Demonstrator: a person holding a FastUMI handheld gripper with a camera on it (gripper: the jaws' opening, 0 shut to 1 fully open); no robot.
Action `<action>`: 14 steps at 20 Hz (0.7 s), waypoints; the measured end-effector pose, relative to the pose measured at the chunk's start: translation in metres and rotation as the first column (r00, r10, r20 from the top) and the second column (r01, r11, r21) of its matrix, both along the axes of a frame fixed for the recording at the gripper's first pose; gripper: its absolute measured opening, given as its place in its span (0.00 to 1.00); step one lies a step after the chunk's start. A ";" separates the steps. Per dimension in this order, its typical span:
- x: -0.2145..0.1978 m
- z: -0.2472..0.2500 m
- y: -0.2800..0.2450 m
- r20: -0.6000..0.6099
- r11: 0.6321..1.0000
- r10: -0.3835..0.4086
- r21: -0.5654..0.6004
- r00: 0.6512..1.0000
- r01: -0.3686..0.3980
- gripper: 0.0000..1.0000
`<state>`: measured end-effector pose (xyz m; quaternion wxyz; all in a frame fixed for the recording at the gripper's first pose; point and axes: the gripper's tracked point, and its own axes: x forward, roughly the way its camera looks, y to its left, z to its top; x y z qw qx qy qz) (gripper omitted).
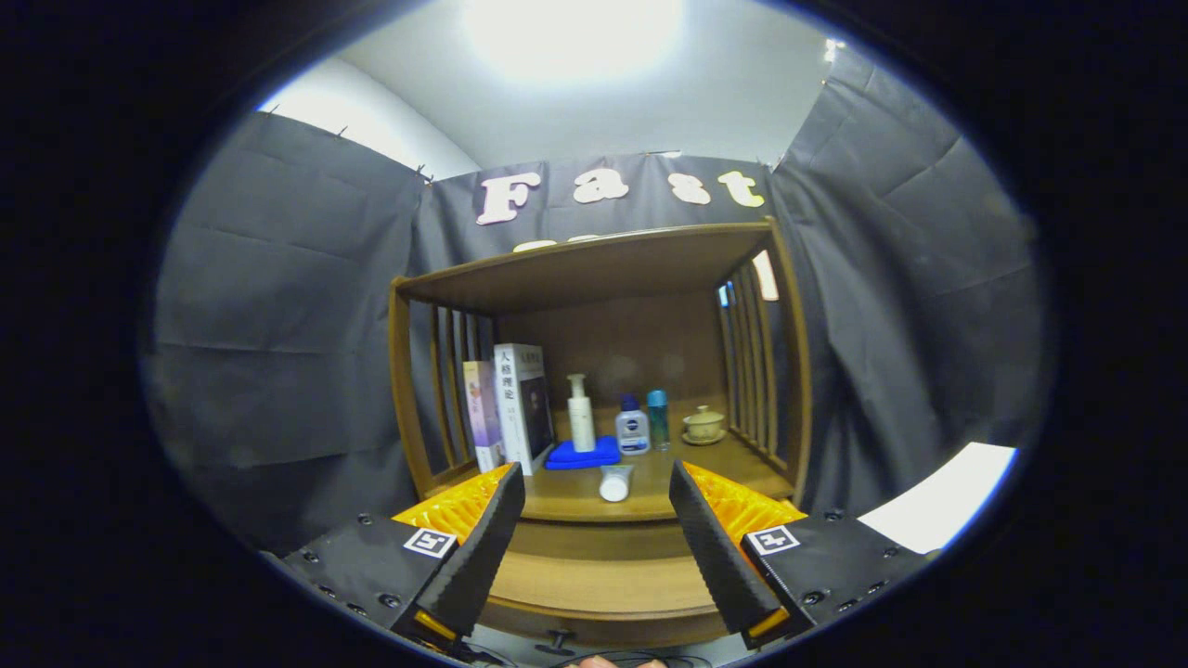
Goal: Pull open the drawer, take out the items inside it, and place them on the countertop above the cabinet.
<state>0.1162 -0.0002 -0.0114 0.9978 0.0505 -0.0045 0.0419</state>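
The wooden cabinet's drawer (pixel 594 583) stands pulled out below my fingers, and its visible floor looks bare. A dark knob (pixel 557 639) sits on its front. On the countertop (pixel 742 464) a white tube (pixel 614 482) lies on its side near the front edge, just ahead of my fingertips and between them. My gripper (pixel 595 475) is open and holds nothing, its fingers spread wide above the drawer. Behind the tube lie a folded blue cloth (pixel 583 454), a white pump bottle (pixel 581 414), a small blue-capped bottle (pixel 633 428) and a teal bottle (pixel 658 419).
Two books (pixel 509 408) stand at the countertop's left against the slatted side. A lidded cup on a saucer (pixel 703 425) sits at the right. A wooden top shelf (pixel 594 264) roofs the niche. Black cloth walls surround the cabinet. A white surface (pixel 937 506) lies at the right.
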 end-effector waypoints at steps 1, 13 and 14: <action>-0.007 -0.008 -0.003 -0.011 1.000 -0.015 -0.006 1.000 0.015 0.97; -0.074 -0.102 0.020 -0.185 0.994 -0.108 -0.030 0.977 0.104 0.98; -0.074 -0.106 0.027 -0.190 0.995 -0.099 -0.030 0.977 0.095 0.98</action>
